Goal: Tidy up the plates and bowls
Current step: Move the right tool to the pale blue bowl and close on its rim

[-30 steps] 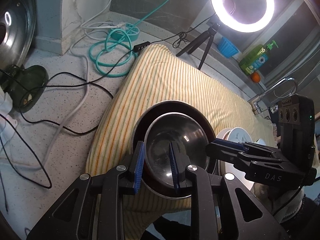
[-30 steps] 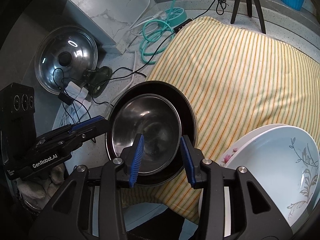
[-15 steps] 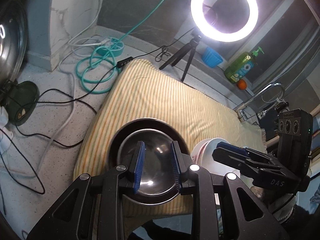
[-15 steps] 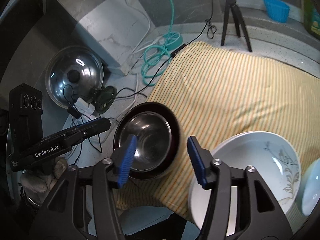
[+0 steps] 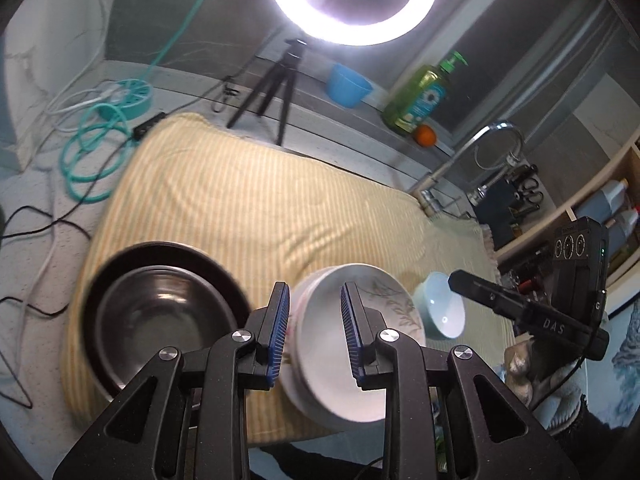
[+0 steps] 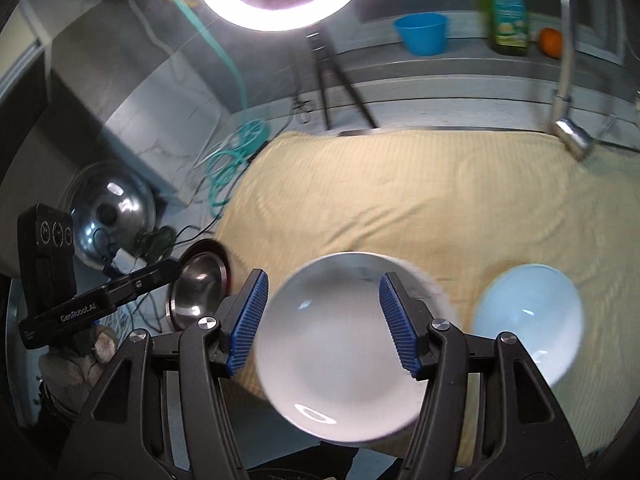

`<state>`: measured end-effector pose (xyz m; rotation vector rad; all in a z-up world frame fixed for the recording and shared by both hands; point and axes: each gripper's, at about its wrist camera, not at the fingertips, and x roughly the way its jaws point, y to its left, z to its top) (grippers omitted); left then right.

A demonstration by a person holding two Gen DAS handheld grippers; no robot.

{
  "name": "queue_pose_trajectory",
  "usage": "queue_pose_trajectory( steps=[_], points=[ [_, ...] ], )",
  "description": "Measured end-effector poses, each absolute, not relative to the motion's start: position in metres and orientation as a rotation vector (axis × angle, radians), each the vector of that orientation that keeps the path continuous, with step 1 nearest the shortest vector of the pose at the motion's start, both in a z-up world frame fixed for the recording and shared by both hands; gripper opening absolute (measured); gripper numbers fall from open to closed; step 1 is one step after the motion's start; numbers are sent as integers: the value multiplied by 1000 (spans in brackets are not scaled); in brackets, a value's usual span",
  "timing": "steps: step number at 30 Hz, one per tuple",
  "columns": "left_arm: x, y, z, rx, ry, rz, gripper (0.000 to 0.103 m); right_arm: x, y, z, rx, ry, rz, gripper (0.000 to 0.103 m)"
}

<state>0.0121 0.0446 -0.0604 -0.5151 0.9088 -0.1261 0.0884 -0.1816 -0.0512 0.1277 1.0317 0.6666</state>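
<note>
Since a second ago, both grippers shifted from above the steel bowl [image 5: 160,320] to above the white plates [image 5: 344,360]; steel bowl now left of the left jaws, no more between them. Nested inside a dark pan [image 5: 120,256], on the striped cloth [image 5: 248,208] that covers the surface.

Left gripper [image 5: 314,332]: jaws narrow, with nothing between the pads; the near rim of the plates seen through the gap, below. Right gripper [image 6: 322,322]: jaws opening, about half wide, empty, hanging over the middle of the top plate [image 6: 340,360], not touching it. Plates stacked, at least two, at the near edge of the cloth and partly over it.

Blue bowl [image 6: 528,320] just right of the right jaws, on the cloth, near the plates; contact with them not possible to tell. Pictures blurred.

Far behind the jaws: ring lamp [image 5: 352,0] on a tripod [image 5: 276,92], blue cup [image 5: 348,84], soap bottle [image 5: 420,100], orange [image 5: 425,135], faucet [image 5: 480,144]. Far left of the right jaws, a pot lid [image 6: 108,216].
</note>
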Motion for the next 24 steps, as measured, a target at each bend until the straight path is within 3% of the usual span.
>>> queue_pose_trajectory(
  steps=[12, 24],
  points=[
    [56, -38, -75, -457, 974, -301, 25, 111, -302, -59, 218, 1020, 411, 60],
    [94, -117, -98, -395, 1063, -406, 25, 115, -355, -103, 266, 1102, 341, 60]
  ],
)
